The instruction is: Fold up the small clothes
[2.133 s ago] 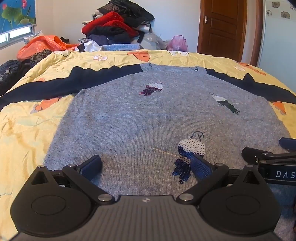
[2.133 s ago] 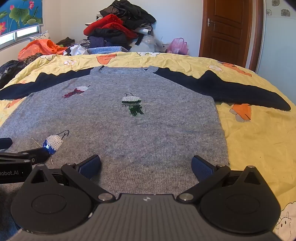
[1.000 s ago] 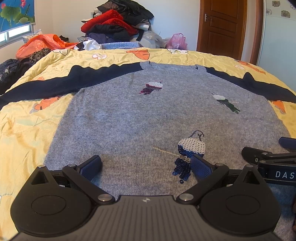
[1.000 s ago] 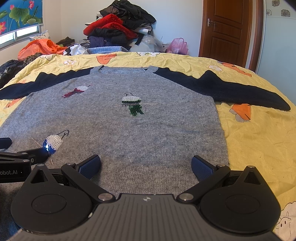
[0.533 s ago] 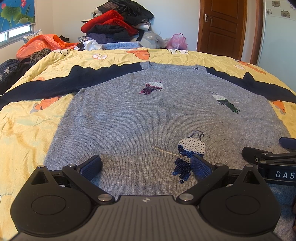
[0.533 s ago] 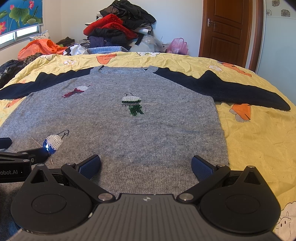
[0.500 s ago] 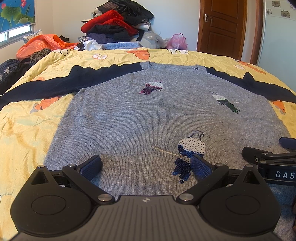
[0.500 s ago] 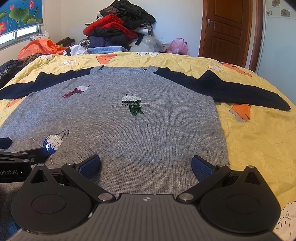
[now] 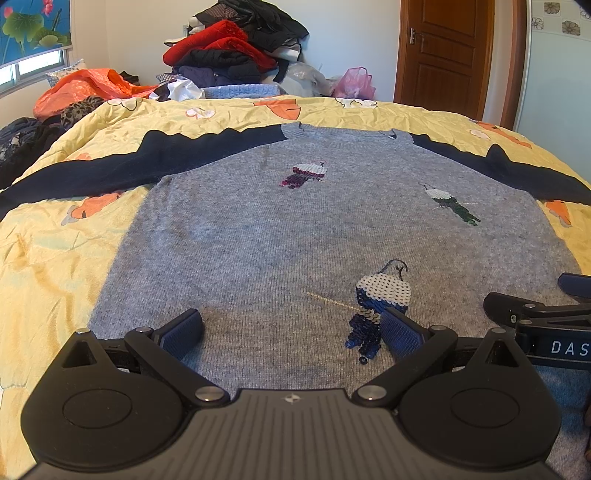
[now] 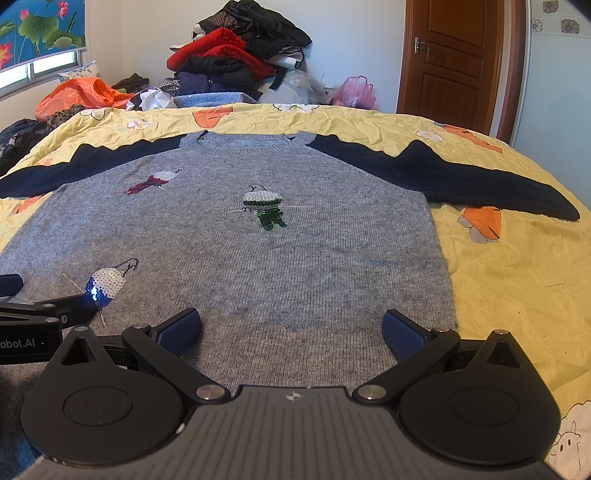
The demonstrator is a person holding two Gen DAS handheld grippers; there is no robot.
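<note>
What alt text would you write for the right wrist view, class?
A grey sweater with dark sleeves lies spread flat on a yellow bedspread, and the open right hand-held gripper hovers at its hem. A pile of clothes and a wooden door stand behind.

Setting: a home bedroom. Evidence: a bed covered by a yellow quilt with orange and white flower print; a heap of red, black and dark blue clothing against the white far wall; a panelled brown wooden door; a window with a blue lotus-print blind.
</note>
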